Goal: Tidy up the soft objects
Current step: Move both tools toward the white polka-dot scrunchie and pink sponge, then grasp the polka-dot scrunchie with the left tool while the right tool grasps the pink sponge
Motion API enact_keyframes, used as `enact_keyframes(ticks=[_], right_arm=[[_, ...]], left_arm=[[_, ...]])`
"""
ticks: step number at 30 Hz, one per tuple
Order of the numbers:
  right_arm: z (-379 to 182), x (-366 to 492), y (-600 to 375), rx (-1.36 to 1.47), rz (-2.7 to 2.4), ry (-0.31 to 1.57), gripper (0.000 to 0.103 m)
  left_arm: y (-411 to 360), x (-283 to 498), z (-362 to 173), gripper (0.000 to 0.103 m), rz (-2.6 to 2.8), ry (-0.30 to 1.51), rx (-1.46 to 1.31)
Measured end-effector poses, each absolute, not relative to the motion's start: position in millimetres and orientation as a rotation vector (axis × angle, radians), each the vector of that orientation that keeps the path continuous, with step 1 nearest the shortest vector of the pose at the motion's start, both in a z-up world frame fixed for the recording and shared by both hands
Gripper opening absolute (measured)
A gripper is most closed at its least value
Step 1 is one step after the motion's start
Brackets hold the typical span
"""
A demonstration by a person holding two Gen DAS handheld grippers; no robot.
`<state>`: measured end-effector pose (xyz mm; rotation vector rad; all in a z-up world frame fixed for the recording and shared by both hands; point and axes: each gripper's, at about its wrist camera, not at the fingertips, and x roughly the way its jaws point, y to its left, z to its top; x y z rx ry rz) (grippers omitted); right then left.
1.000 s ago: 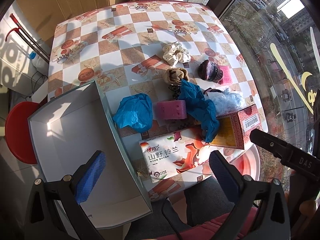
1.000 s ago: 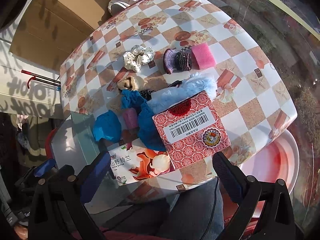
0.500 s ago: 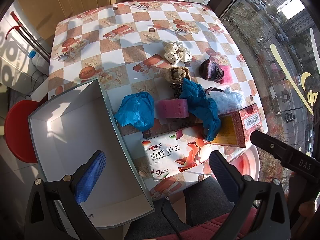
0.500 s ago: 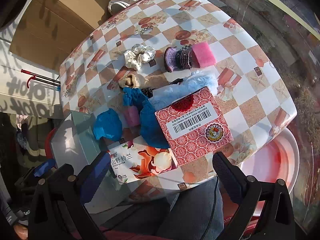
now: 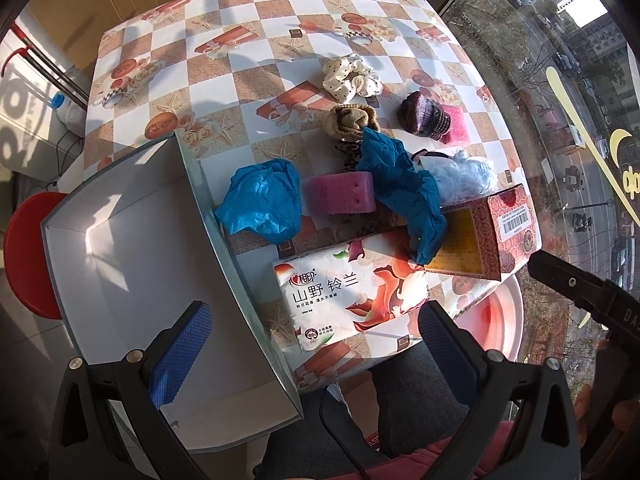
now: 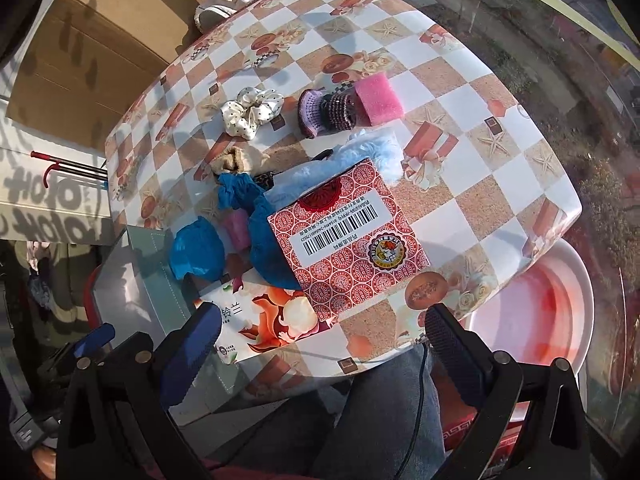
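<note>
Above the table's near edge — left gripper (image 5: 312, 344) and right gripper (image 6: 320, 340) wide apart, empty.

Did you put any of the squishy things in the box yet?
Not yet. The grey box holds nothing. Both grippers, left and right, are open and hold nothing. The blue gloves, pink sponge, scrunchie and tissue pack are all on the table.

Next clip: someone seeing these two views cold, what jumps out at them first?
Probably the red patterned box with its barcode label, at the near edge of the checkered table, a blue crumpled cloth draped against it. Next, the big empty white box at the table's left edge, with a floral tissue pack between the two. Both tools, left tool and right tool, hang open above the near edge.
</note>
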<state>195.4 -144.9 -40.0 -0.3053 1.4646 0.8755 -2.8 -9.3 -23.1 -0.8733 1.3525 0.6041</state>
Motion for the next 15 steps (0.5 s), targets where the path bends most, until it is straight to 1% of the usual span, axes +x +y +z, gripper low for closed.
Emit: enact_keyframes(ticks=[5,12,15], right_arm=[[-43,227,-148,-0.286,0.835,1.477,0.102],[-47,285,-133,-0.302,0.817,1.486,0.102],[-57,306,-119,-0.334,0.806,1.502,0.102]], left_arm=[[-4,8,-36,0.103,0.629,1.398,-0.879],[34,31,-27,0.103,0.702,1.327,-0.875],[56,47,-27,0.103,0.726,1.308,-0.873]])
